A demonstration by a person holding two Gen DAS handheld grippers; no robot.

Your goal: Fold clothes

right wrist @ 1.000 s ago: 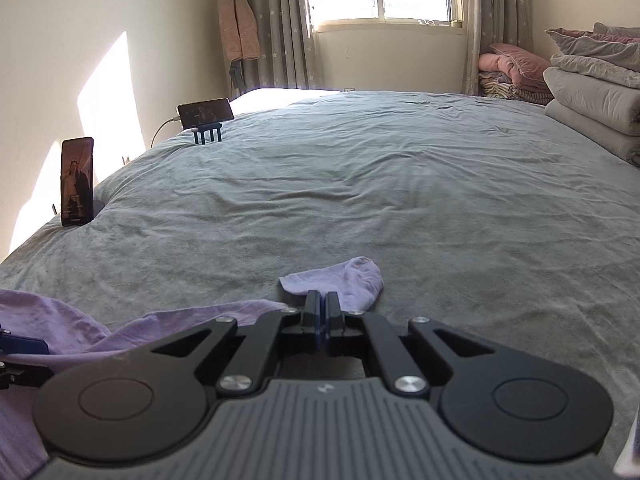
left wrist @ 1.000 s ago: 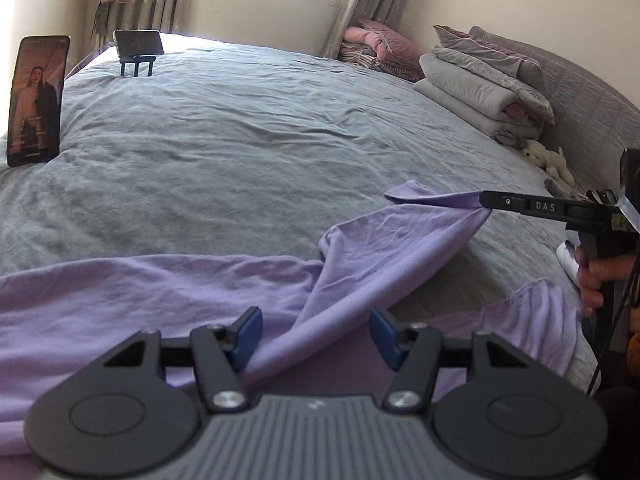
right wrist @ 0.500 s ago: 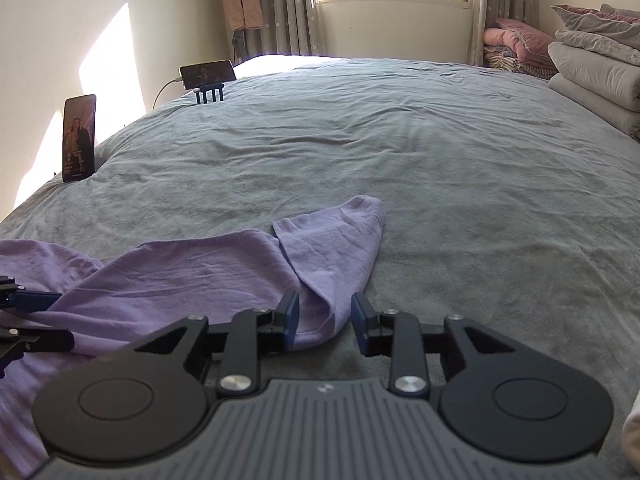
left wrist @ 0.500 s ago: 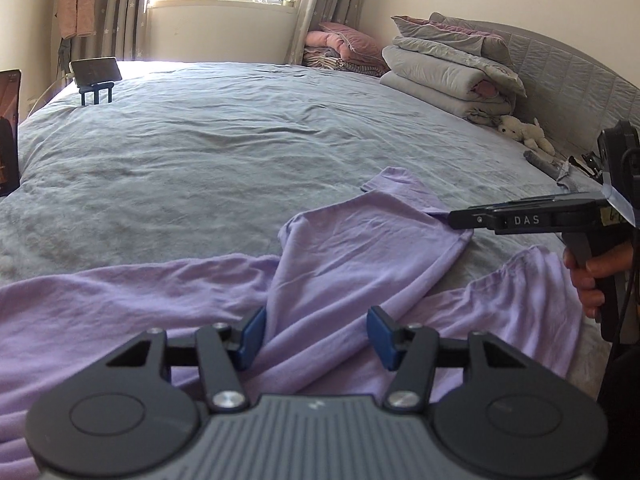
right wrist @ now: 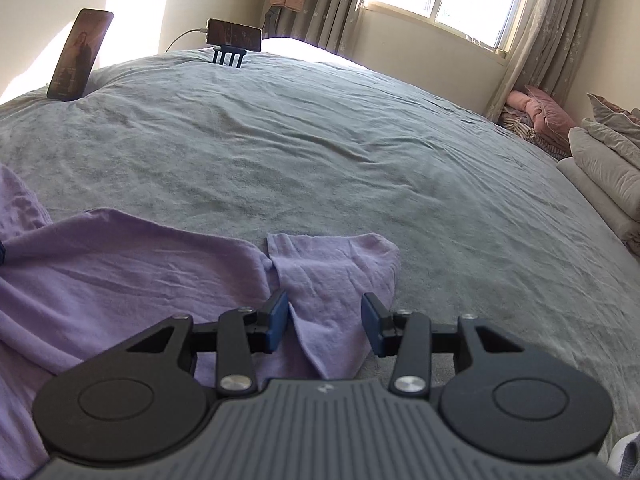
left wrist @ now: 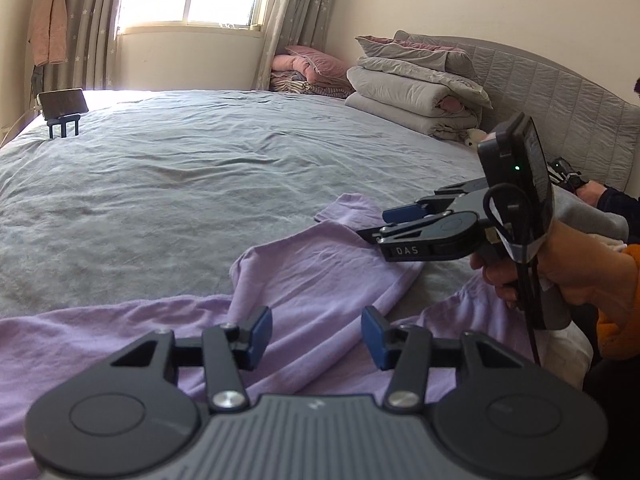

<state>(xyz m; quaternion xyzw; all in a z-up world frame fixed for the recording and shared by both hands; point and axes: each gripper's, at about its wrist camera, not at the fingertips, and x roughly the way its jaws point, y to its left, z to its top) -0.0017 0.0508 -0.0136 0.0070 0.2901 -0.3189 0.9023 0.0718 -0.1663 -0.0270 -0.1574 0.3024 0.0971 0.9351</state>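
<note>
Jaws parted on both sides, nothing pinched. The right hand-held gripper (right wrist: 324,322) is seen with its blue pads apart, the lilac sleeve (right wrist: 336,268) lying slack between and beneath them; its jaws have just been opening, and no cloth is clamped. The left hand-held gripper (left wrist: 316,338) is likewise held apart, its jaws just closing a little, with a band of the purple garment (left wrist: 320,280) running under the gap but not pressed by either pad.

Progress is judged to be early. One sleeve has been laid across toward the body of the garment, yet the fabric is left rumpled, with a diagonal ridge and loose folds; the far sleeve, the hem and the final halving all appear still to be done. The garment is spread along the near edge of the bed (left wrist: 200,184), its right end close to the bed's near right corner.

Room is plentiful. Beyond the garment a broad stretch of grey cover is left bare toward the far edge. Stacked quilts (left wrist: 416,92) are kept along the headboard side, well apart, and two phones (right wrist: 80,54) on stands are posted at the far left edge.
</note>
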